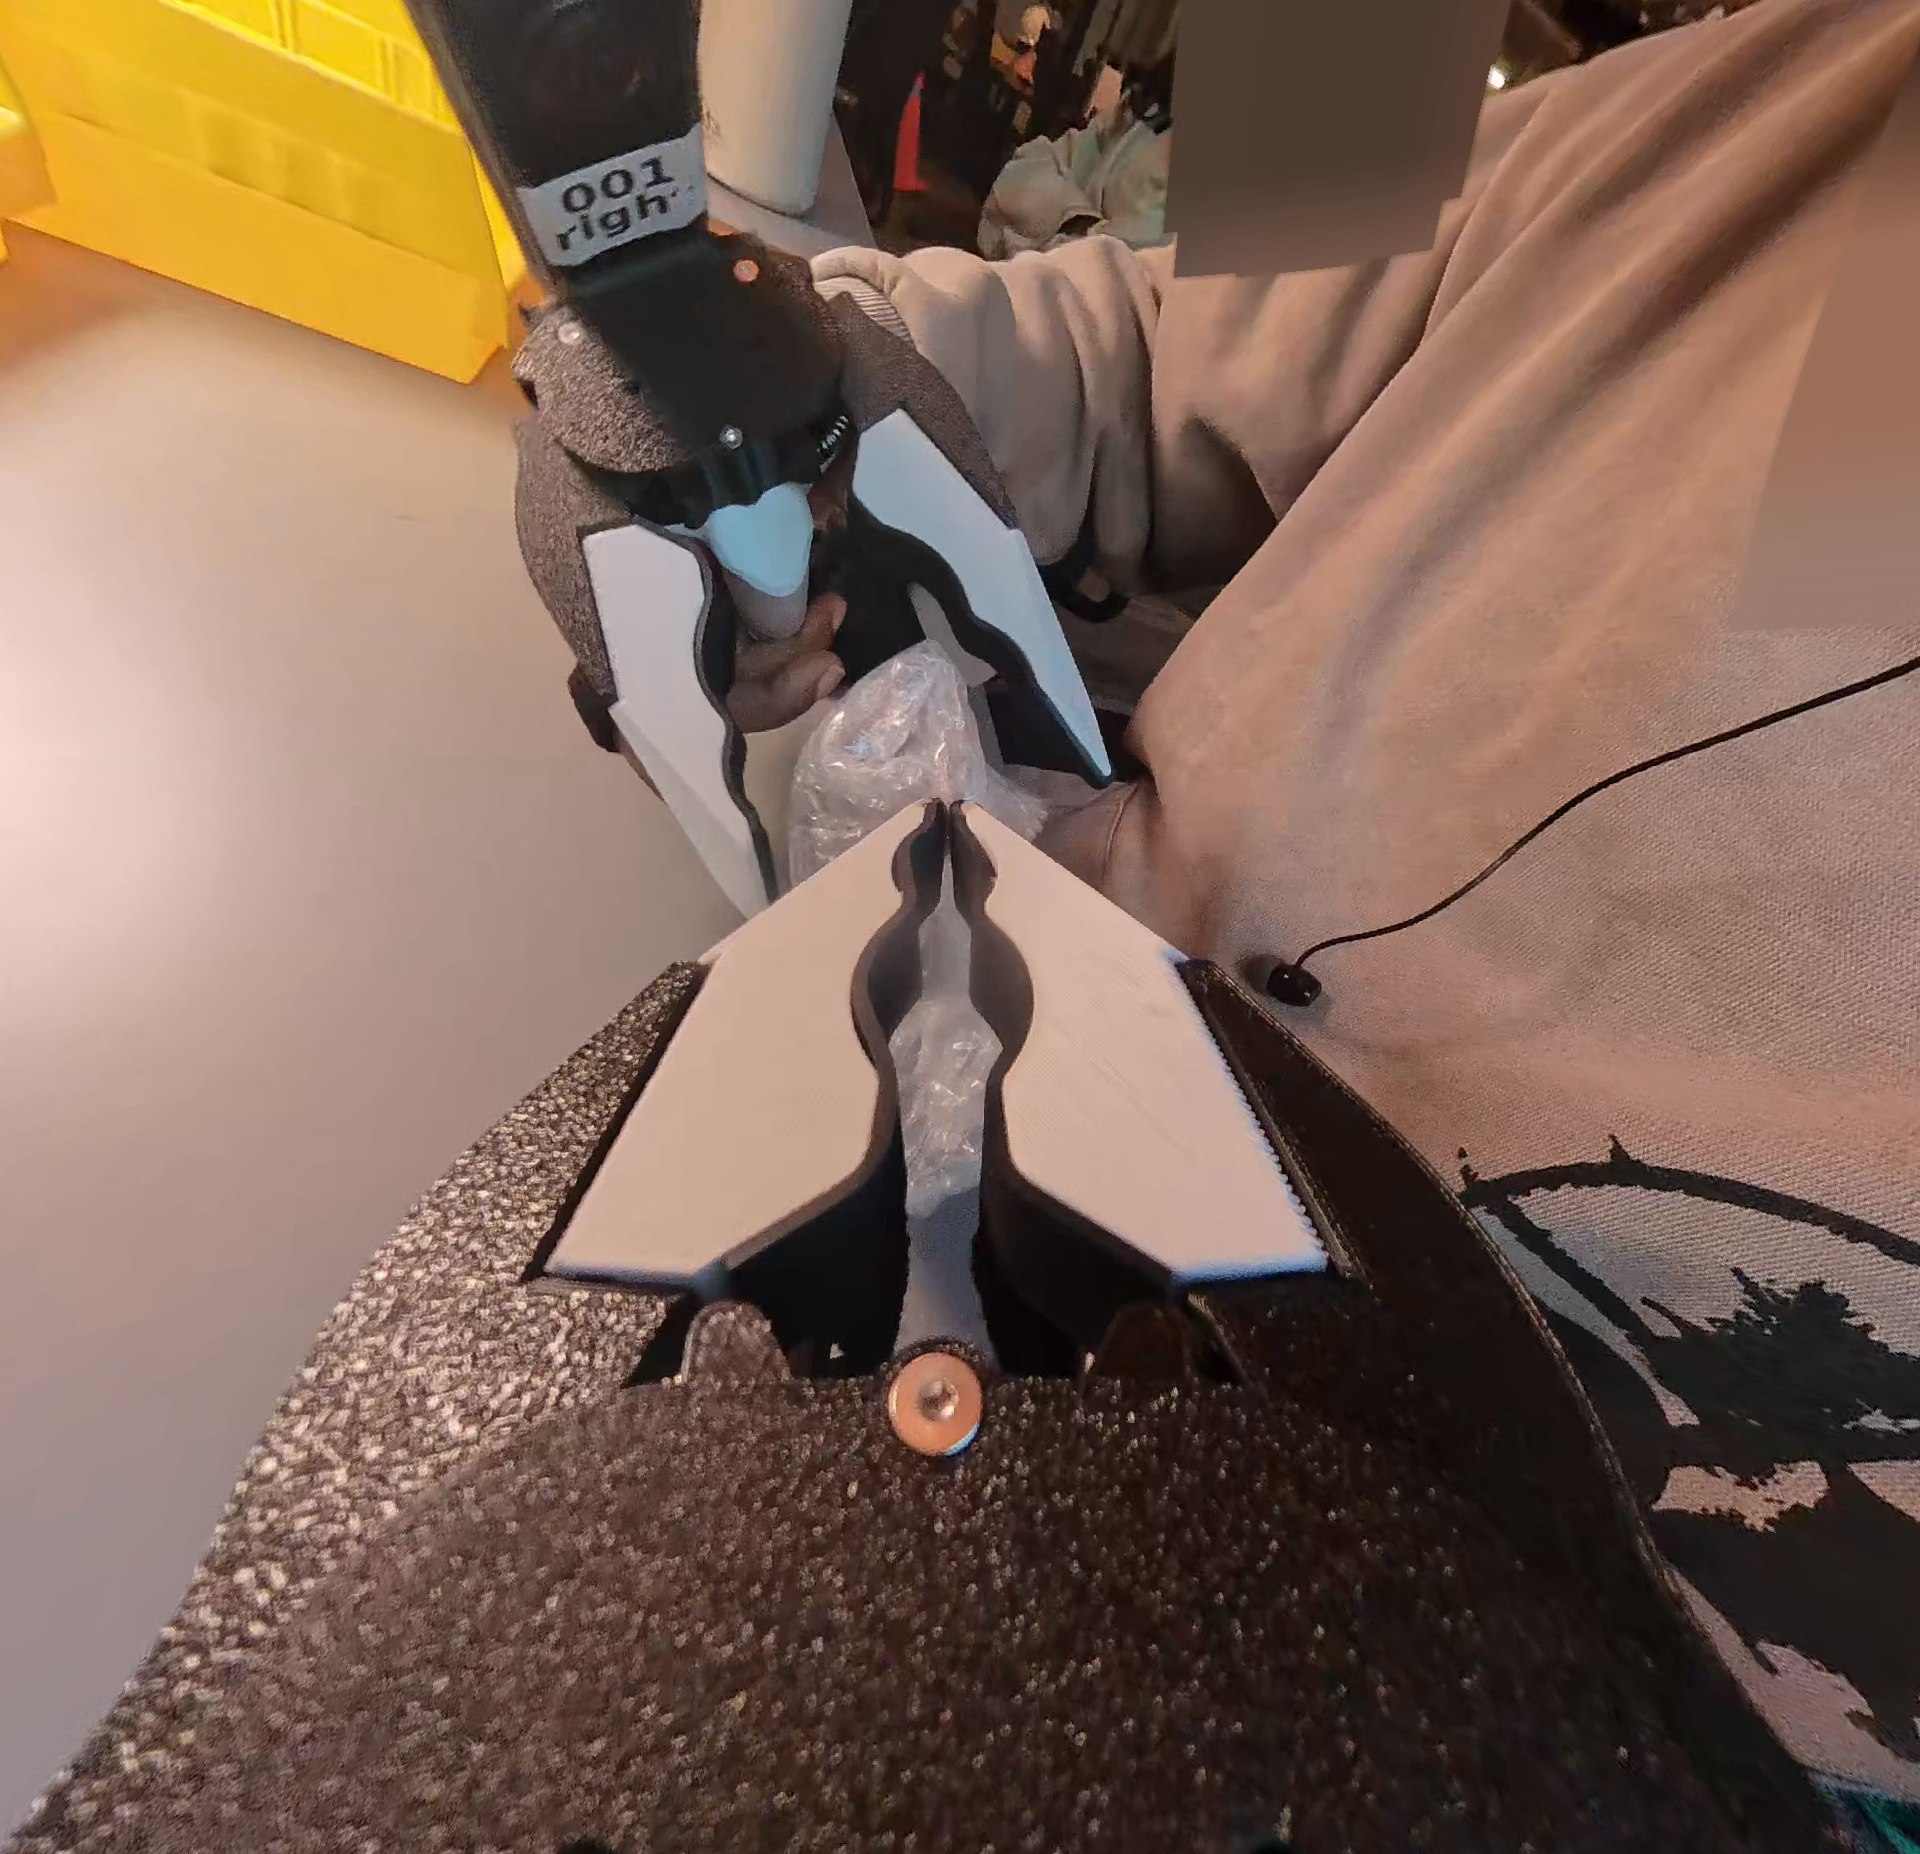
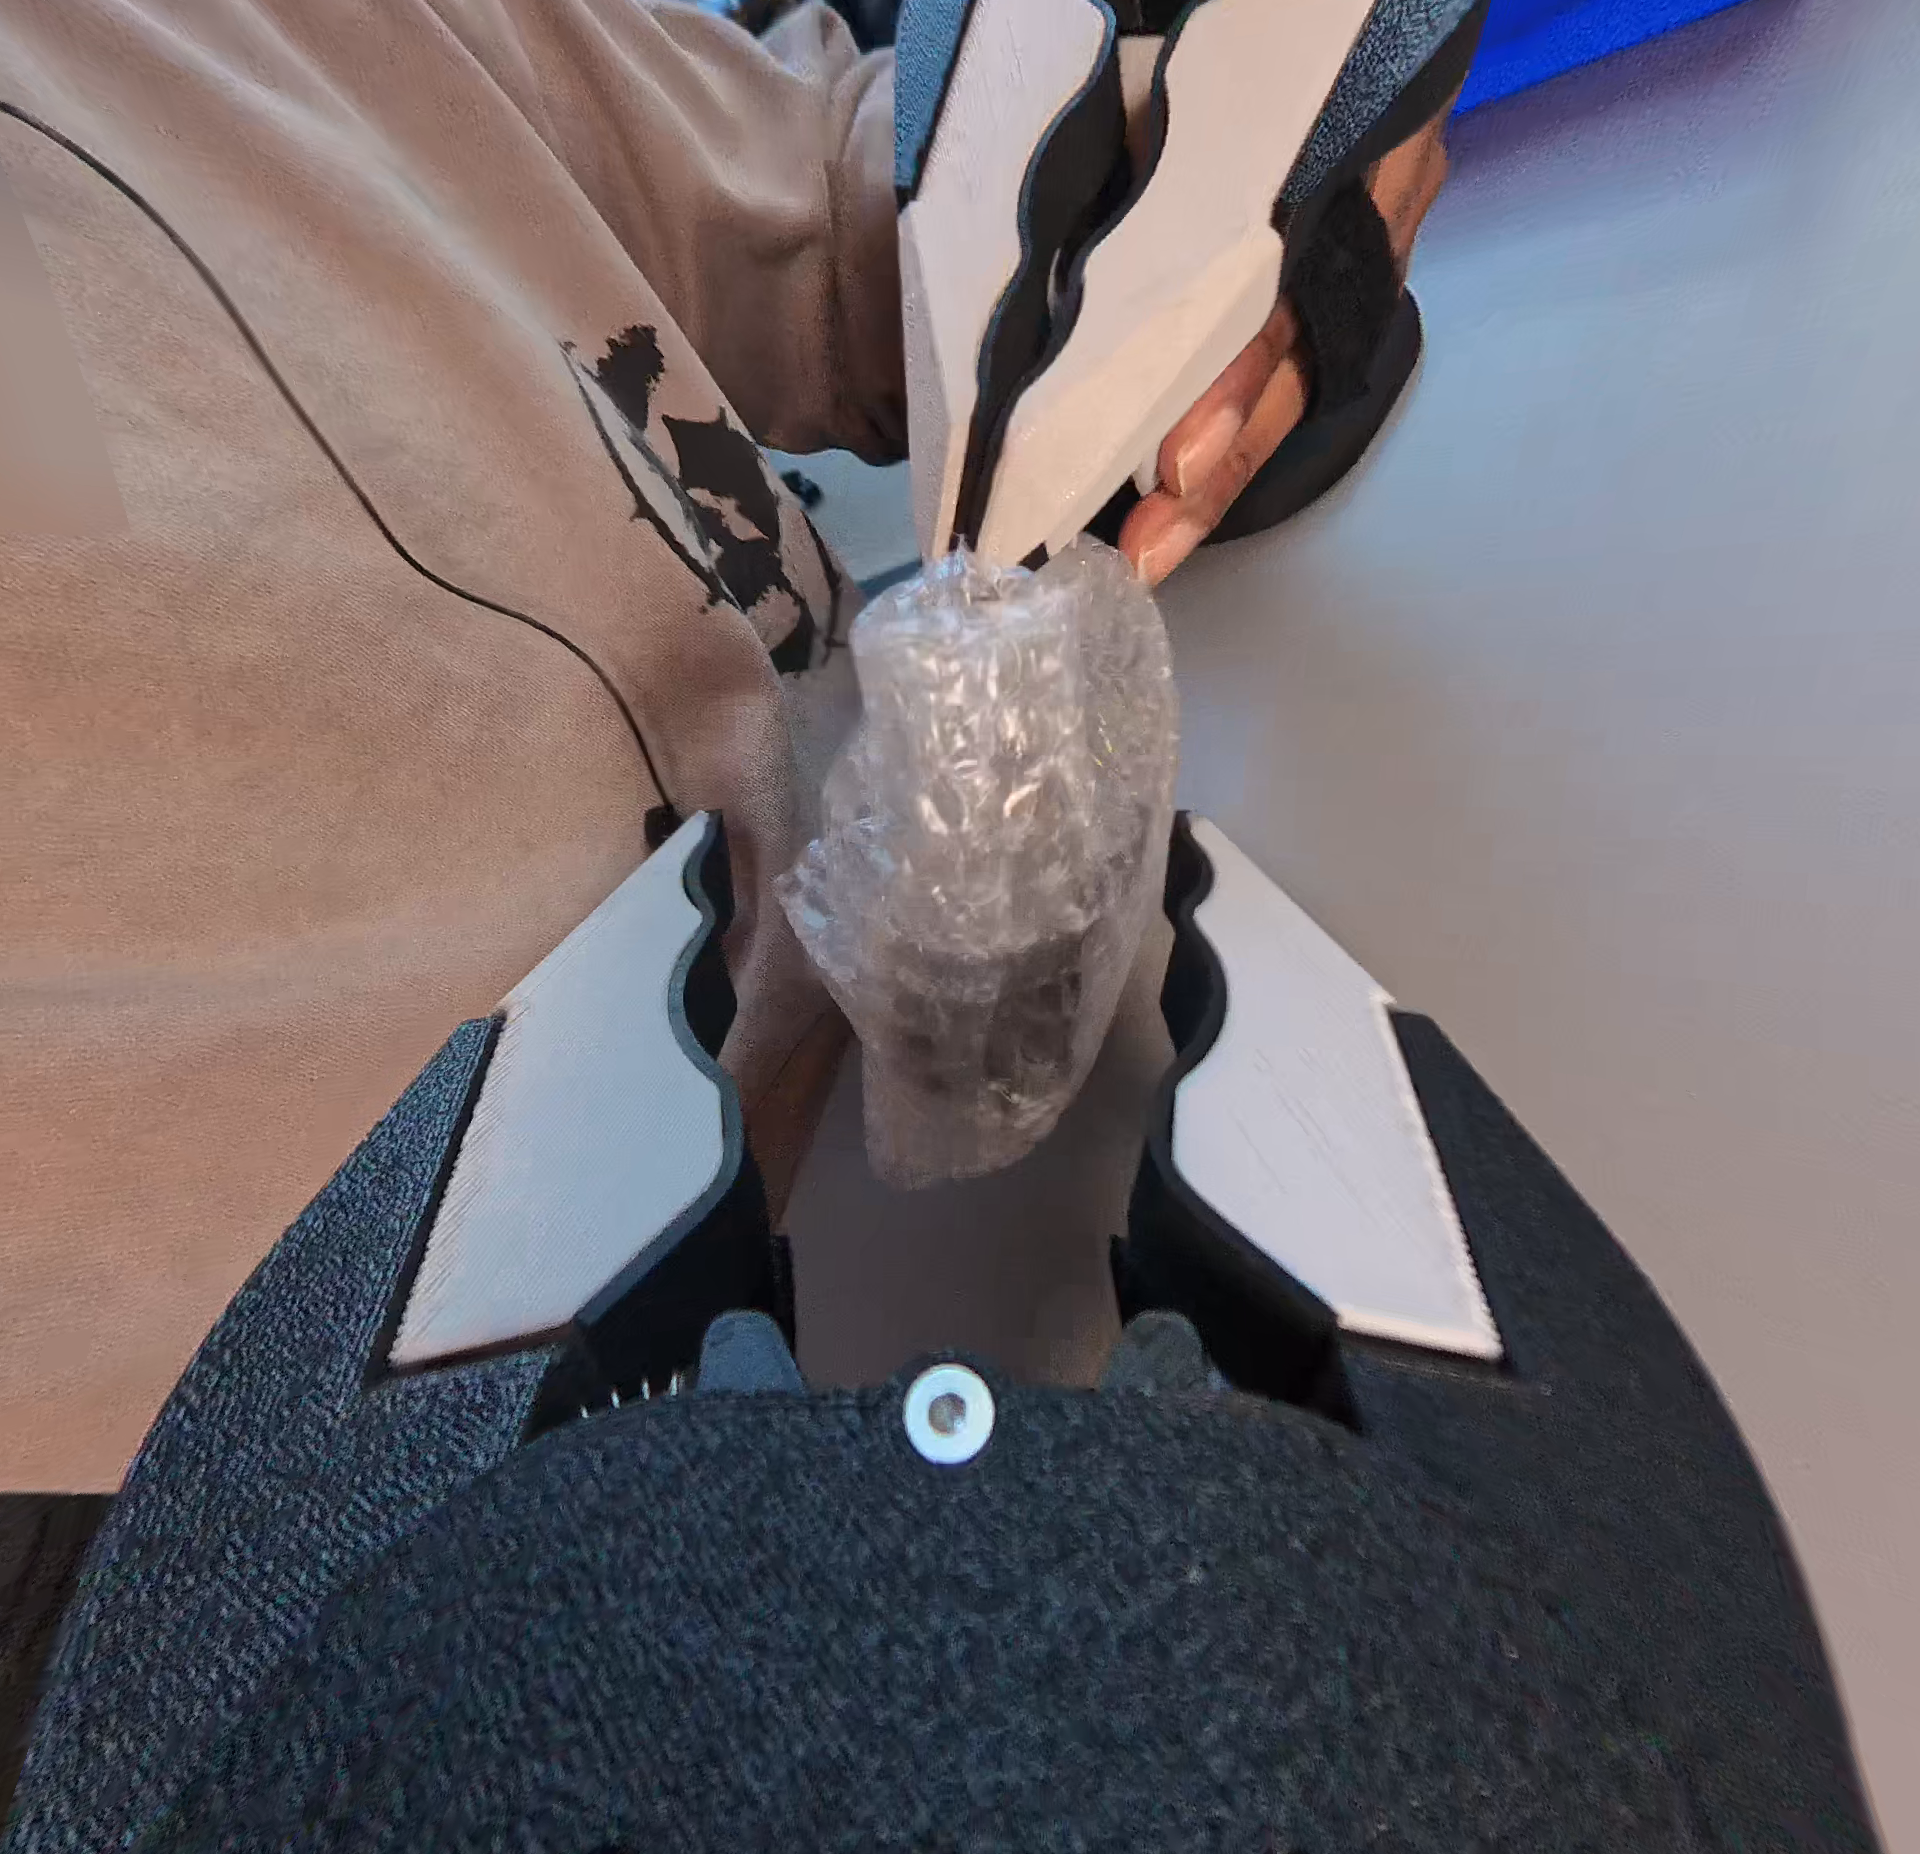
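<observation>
A grey tabletop (image 1: 260, 765) fills the left of the left wrist view. On it, at the far left corner, sits a yellow plastic bin (image 1: 239, 142). Beside that stands a white cylindrical container (image 1: 779, 59). A person in a beige sweatshirt (image 1: 1507, 661) with a black print (image 1: 1714, 1389) sits close by, and a thin black cable (image 1: 1558, 817) crosses the fabric. In the right wrist view, a blue bin (image 2: 1621, 7) lies at the table's far edge.

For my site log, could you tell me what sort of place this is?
Probably a packing or workshop bench: a plain grey table, a yellow storage bin, a blue bin, and a bubble-wrapped bundle pinched by the left gripper.
</observation>
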{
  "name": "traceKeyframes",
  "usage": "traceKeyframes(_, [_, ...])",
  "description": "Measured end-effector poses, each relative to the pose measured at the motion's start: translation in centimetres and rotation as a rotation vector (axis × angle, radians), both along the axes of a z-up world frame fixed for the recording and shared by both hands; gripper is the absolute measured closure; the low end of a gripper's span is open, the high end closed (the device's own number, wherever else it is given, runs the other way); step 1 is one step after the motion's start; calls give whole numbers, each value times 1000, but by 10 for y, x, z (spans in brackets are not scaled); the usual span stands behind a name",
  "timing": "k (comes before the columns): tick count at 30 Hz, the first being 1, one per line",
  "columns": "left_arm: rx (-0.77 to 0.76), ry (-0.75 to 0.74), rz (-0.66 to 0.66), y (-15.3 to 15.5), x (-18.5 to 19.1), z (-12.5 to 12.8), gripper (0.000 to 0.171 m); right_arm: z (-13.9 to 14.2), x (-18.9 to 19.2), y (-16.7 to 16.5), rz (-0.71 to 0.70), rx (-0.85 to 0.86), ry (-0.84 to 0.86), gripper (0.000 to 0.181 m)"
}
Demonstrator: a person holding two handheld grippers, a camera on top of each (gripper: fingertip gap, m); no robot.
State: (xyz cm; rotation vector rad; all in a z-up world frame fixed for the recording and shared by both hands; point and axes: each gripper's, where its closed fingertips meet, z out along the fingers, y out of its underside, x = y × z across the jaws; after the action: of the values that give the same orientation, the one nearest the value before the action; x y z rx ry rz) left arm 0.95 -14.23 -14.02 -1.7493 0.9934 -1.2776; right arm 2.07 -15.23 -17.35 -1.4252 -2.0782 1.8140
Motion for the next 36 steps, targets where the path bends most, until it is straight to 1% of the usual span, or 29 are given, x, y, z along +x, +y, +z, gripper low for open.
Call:
traceKeyframes(1, [-1,-12,4,-1,-1,2,171,-2,0,3,-16,60,0,98])
traceKeyframes(2, [7,-22,4,-2,-1,4,171,-7,0,5,-20,115,0,104])
traceKeyframes(3, [16,-28,4,-3,-1,5,171,-10,0,5,-20,135,0,116])
traceKeyframes(4, [21,-34,3,-3,0,6,171,-13,-2,5,-33,131,1,133])
traceKeyframes(6, [23,-46,-5,-4,2,7,171,-15,-5,2,-23,113,6,136])
traceKeyframes(9, [11,-46,-3,-8,2,6,171,-17,-6,4,-33,220,11,138])
traceKeyframes(11, [34,-23,59,-2,-6,8,165,-16,-5,12,-48,290,-4,139])
traceKeyframes(12, [44,-29,103,2,-11,14,152,-15,-3,15,-43,320,-15,138])
traceKeyframes(13, [37,-22,132,5,-15,17,134,-15,-1,19,-35,353,-39,138])
traceKeyframes(14, [24,8,145,5,-15,17,115,-14,0,22,-32,386,-59,138])
traceKeyframes(15, [29,50,158,5,-11,15,100,-13,-1,25,-30,410,-83,138])
traceKeyframes(16, [41,96,180,7,-6,11,91,-12,-2,26,-20,431,-103,138])
traceKeyframes(17, [52,140,205,10,0,5,86,-11,-2,26,-4,454,-119,139])
traceKeyframes(18, [67,189,238,15,5,-3,93,-9,-3,24,15,482,-130,138])
traceKeyframes(19, [92,245,270,21,5,-11,113,-8,-4,24,31,513,-139,138])
traceKeyframes(20, [117,270,248,20,7,-14,137,-9,-4,26,40,552,-154,139])
traceKeyframes(21, [120,274,240,20,8,-14,142,-8,-3,28,47,575,-158,138])
traceKeyframes(23, [121,260,238,21,6,-9,148,-2,-4,31,31,549,-144,137])
traceKeyframes(26, [117,192,264,28,2,-1,159,11,-9,38,-45,474,-59,133])
traceKeyframes(27, [99,152,256,28,1,0,166,13,-10,40,-76,443,-36,129])
traceKeyframes(30, [36,82,253,30,-3,-6,168,7,-8,49,-147,419,8,110])
traceKeyframes(31, [24,62,245,29,-4,-7,168,5,-7,50,-167,410,16,108])
traceKeyframes(33, [27,42,216,24,-3,-8,168,1,-7,48,-177,398,37,109])
traceKeyframes(36, [19,29,201,24,-3,-12,168,-6,-6,41,-120,393,29,128])
